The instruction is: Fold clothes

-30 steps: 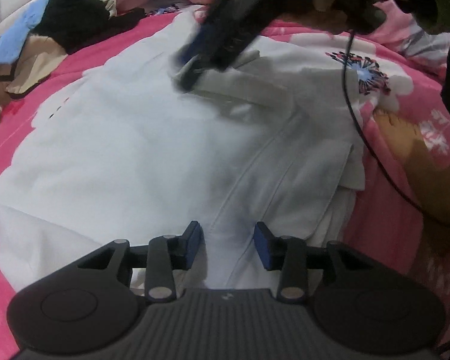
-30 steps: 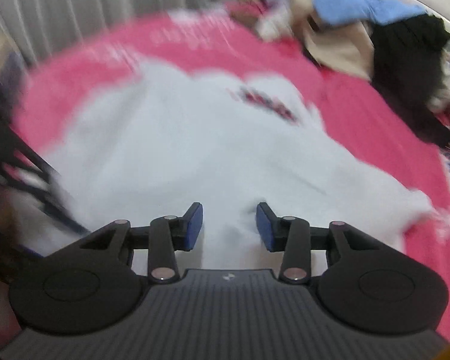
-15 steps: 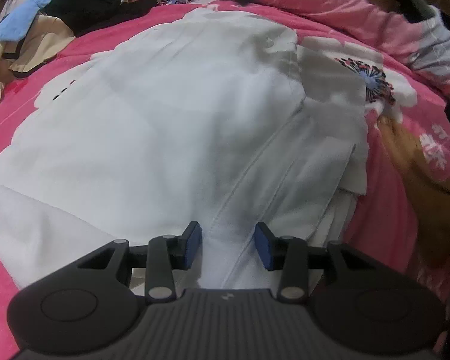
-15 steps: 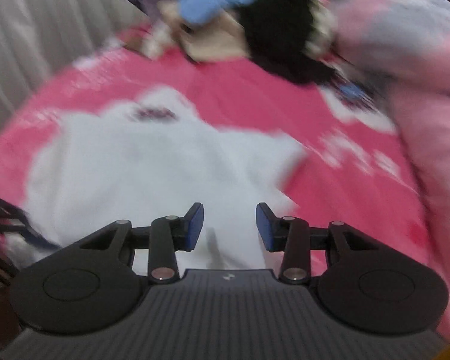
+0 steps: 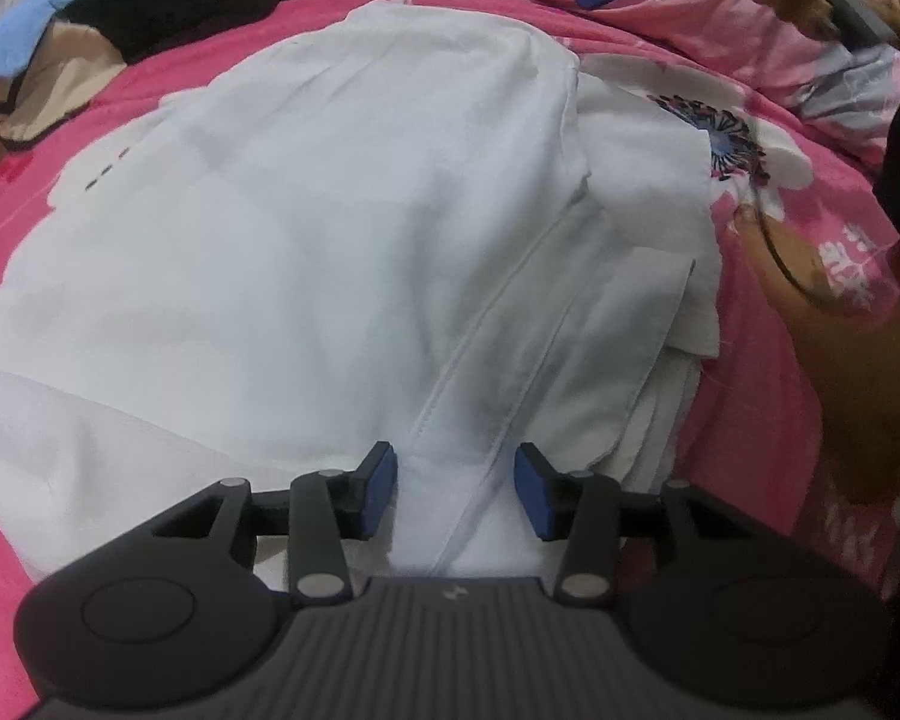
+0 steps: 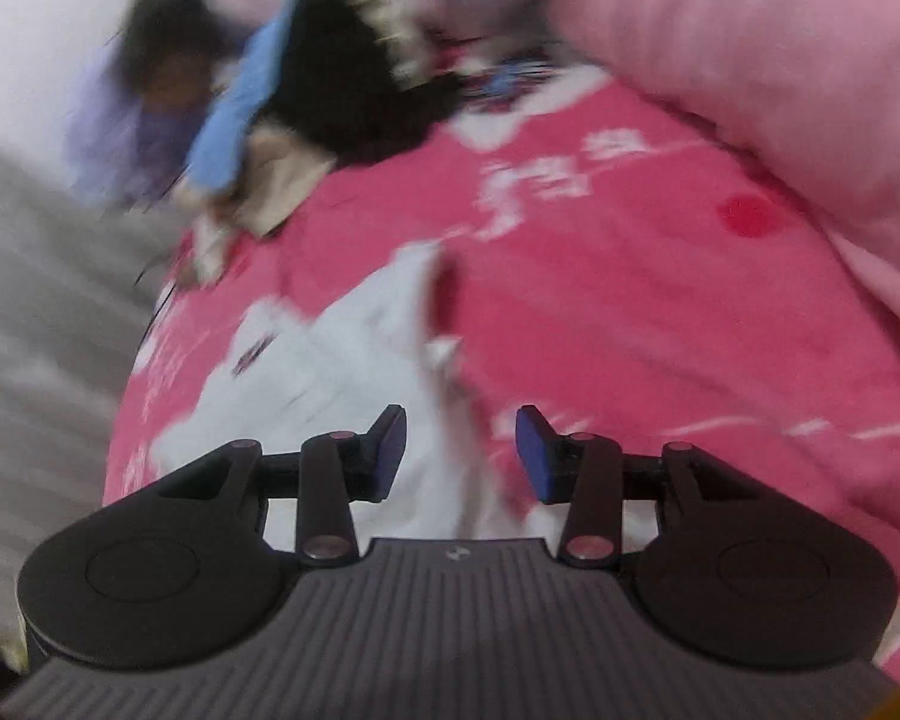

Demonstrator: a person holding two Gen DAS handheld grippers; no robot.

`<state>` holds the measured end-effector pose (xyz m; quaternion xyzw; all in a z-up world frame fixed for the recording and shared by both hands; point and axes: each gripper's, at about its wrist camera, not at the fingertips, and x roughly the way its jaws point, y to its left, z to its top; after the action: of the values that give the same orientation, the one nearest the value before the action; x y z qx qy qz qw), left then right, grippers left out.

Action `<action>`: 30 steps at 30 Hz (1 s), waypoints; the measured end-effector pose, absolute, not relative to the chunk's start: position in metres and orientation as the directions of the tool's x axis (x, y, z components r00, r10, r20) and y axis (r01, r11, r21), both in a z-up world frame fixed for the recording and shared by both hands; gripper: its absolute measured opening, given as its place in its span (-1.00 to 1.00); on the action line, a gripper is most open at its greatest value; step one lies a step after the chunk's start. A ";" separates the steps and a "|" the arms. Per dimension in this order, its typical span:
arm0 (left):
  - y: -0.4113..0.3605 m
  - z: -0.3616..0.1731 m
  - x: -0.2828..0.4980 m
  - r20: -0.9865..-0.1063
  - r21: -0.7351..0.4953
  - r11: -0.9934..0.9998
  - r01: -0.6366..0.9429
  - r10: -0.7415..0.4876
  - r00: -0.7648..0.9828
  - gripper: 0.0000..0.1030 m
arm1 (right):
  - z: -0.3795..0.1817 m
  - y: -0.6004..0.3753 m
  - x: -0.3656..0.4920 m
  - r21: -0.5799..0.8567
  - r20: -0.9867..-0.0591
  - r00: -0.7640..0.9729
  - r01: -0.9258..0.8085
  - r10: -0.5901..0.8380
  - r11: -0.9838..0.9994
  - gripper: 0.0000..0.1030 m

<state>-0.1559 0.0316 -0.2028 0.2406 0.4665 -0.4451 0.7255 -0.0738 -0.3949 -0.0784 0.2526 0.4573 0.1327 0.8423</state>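
Left wrist view: left gripper [image 5: 456,489] jaws spread over white garment's [image 5: 330,228] seam, right gripper [image 6: 459,459] also spread, empty; loose folded sleeve at 2 o'clock could slip open.

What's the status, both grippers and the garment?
Left gripper open, low over the white garment, nothing pinched. Right gripper open, empty, over its edge. Clothes pile sits clear, beyond.

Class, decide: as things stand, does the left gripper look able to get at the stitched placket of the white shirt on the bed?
Probably yes. The left gripper hangs open right over the white shirt's placket, with nothing lying between.
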 end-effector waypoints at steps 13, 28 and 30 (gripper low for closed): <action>0.067 -0.186 -0.149 -0.899 -0.169 0.631 0.757 -0.414 0.144 -0.14 | -0.154 -0.239 -0.110 0.383 -0.763 0.275 -0.538 0.585 0.751 0.02; 0.147 -0.186 -0.054 -0.844 -0.232 0.943 0.239 -0.317 0.433 -0.28 | -0.147 -0.216 -0.124 0.290 -0.794 0.272 -0.617 0.544 0.732 0.66; 0.151 -0.188 -0.054 -0.843 -0.296 0.933 0.207 -0.357 0.403 -0.26 | -0.148 -0.215 -0.122 0.292 -0.794 0.273 -0.614 0.544 0.733 0.66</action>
<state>-0.0536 0.1513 -0.1885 -0.0719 0.5196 -0.1690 0.8344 -0.1224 -0.2147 -0.1484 -0.0365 0.4813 0.3634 0.7968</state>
